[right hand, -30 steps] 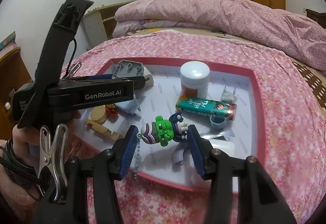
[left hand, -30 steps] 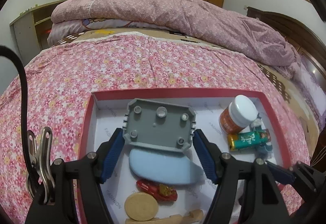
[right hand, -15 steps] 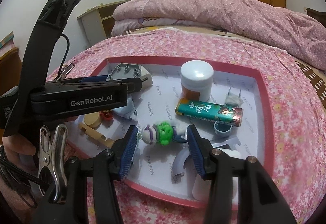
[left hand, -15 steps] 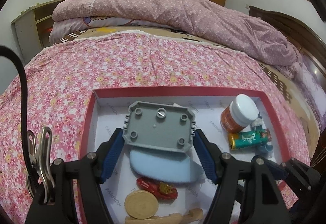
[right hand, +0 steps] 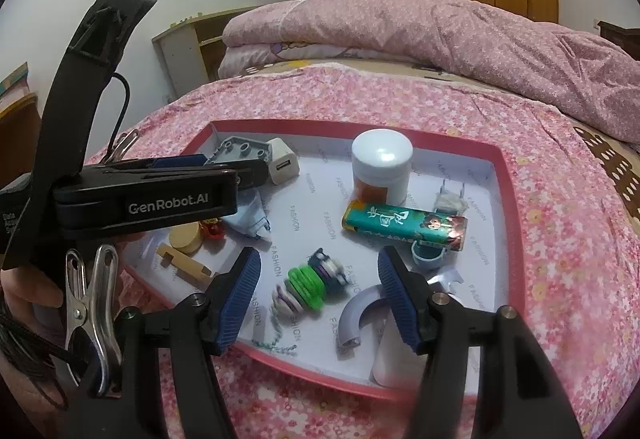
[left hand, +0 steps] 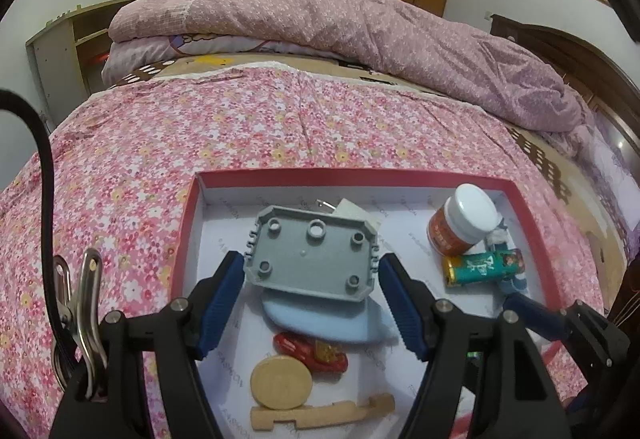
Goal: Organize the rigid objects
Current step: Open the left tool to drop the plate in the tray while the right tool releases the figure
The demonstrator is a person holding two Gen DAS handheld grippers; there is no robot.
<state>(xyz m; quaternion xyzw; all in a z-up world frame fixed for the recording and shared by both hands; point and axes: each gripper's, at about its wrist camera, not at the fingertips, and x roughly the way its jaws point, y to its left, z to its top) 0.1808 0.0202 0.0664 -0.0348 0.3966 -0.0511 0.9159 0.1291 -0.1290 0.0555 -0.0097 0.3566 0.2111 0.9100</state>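
Pink flowered bedding covers a bed (left hand: 248, 143), with a rumpled quilt and wooden wardrobes behind, and a shallow red-rimmed box (left hand: 360, 175) sits on it holding the small objects being sorted. In the left wrist view, the left gripper (left hand: 310, 293) has its blue pads against both side edges of a grey studded plate (left hand: 312, 255), which appears lifted above a pale blue piece (left hand: 328, 323), a small red toy car (left hand: 310, 353), a round wooden disc (left hand: 280, 381) and a notched wooden stick (left hand: 320, 413). In the right wrist view, the right gripper (right hand: 318, 303) has its jaws opening, and a green and purple toy figure (right hand: 308, 287) lies loose on the box floor between them, touched by neither pad, its cord trailing over the near rim. A white-lidded jar (right hand: 382, 167), a teal tube (right hand: 404, 225), a white charger (right hand: 282, 165) and a curved lilac piece (right hand: 360, 315) crowd nearby. The likely risks are these: the plate is pinched only by its thin edges, so it could pivot or slip and fall onto the objects beneath; the box rests on soft bedding, so any downward push may tilt it and send things sliding; and the widening right jaw could nudge the lilac piece or snag the cord.
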